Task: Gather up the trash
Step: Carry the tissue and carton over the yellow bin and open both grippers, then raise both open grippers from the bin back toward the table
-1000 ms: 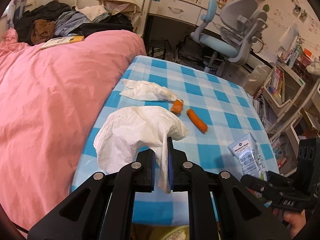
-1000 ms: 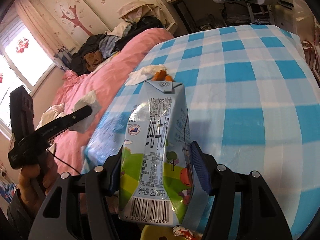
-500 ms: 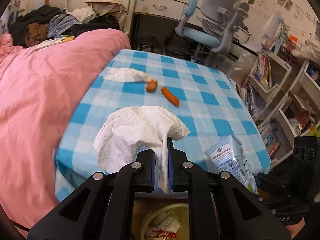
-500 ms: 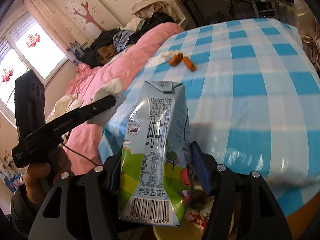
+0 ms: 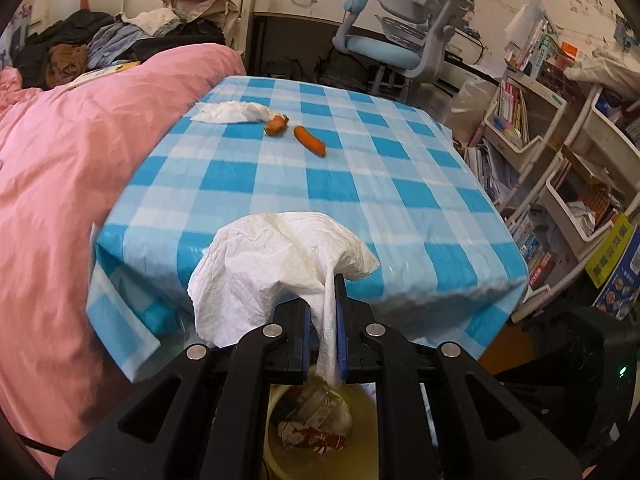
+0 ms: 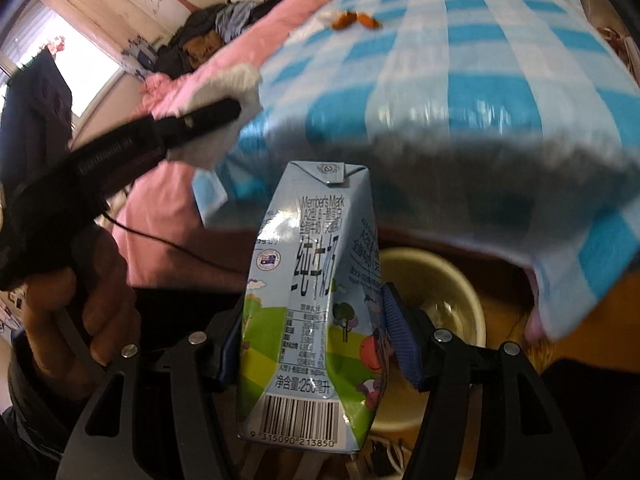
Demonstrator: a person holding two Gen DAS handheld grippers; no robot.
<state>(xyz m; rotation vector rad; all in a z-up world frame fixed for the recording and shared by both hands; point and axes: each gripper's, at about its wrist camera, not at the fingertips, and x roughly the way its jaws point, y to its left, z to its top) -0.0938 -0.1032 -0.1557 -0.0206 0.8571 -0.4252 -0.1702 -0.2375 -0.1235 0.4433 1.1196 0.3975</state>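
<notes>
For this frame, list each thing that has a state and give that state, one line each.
Left gripper: shut on the white tissue.
Right gripper: shut on the milk carton, carton upright.
Yellow bin: open, trash inside.
Second tissue: crumpled on the table.
Two sausage pieces: lying on the table.

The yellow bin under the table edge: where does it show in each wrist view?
Left wrist: the yellow bin sits at the bottom centre, below the left gripper and its white tissue, with crumpled trash inside.
Right wrist: right of centre, low, partly behind the milk carton held in the right gripper.
Shared landmark: the blue checked tablecloth, whose near edge hangs above the bin.
</notes>
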